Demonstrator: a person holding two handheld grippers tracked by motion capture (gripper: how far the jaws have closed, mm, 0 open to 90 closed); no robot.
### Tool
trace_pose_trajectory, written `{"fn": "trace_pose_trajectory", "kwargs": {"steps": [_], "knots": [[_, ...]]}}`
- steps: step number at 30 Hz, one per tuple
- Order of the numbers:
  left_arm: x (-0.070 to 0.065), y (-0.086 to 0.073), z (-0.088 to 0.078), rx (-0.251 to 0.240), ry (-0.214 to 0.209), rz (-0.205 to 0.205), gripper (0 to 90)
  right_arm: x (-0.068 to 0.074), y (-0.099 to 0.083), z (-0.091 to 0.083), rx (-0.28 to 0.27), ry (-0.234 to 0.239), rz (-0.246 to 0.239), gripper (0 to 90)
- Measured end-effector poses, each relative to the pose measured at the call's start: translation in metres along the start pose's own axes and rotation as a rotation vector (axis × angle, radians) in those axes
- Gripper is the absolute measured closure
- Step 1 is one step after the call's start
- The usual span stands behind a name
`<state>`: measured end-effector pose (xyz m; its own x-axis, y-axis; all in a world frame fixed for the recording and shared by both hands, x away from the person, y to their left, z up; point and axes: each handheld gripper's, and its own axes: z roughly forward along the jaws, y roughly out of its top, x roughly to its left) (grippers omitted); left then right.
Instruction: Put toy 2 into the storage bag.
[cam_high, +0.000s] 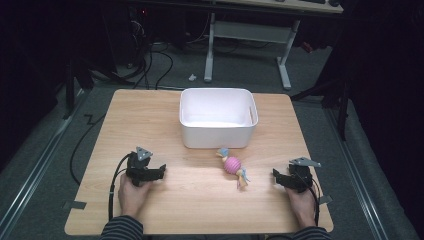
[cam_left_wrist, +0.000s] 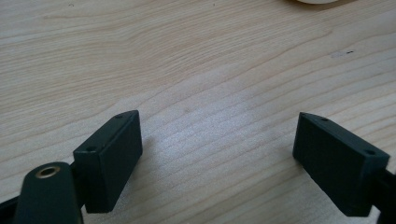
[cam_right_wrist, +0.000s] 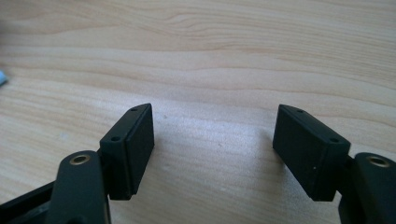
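Honestly, both grippers, left (cam_high: 159, 172) and right (cam_high: 276, 176), gape empty; that round toy (cam_high: 232, 165) could roll off the counter (cam_high: 200, 210) if nudged.

Counter (cam_high: 150, 125): pale wood, fine grain lines. Bin (cam_high: 218, 132) at 12 o'clock: plain white. Toy (cam_high: 232, 165) at centre: pink striped ball, yellow and light-blue ends. Left gripper (cam_high: 159, 173), right gripper (cam_high: 276, 177): black, grey top plates. Sleeves (cam_high: 122, 229): dark with thin stripes.
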<state>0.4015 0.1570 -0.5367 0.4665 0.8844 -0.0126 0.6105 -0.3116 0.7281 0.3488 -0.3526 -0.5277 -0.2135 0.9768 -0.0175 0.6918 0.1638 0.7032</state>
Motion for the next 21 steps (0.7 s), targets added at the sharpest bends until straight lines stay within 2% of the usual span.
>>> {"fn": "trace_pose_trajectory", "kwargs": {"steps": [2,5,13,18,21], "knots": [[0.000,0.000,0.000,0.000,-0.002,-0.001,15.6,0.000,0.004,-0.001,0.036,0.009,-0.003,29.4],[0.000,0.000,0.000,0.002,-0.002,-0.002,14.9,0.001,0.005,-0.002,0.052,0.011,-0.014,28.5],[0.000,0.000,0.000,0.002,-0.002,-0.002,14.8,0.005,0.004,-0.015,0.019,0.046,-0.015,27.6],[0.000,0.000,0.000,0.002,-0.002,-0.002,14.8,0.009,0.004,-0.020,0.008,0.131,-0.005,26.3],[0.000,0.000,0.000,0.002,-0.002,-0.001,14.8,0.014,0.004,-0.023,-0.006,0.158,-0.012,26.2]]}}
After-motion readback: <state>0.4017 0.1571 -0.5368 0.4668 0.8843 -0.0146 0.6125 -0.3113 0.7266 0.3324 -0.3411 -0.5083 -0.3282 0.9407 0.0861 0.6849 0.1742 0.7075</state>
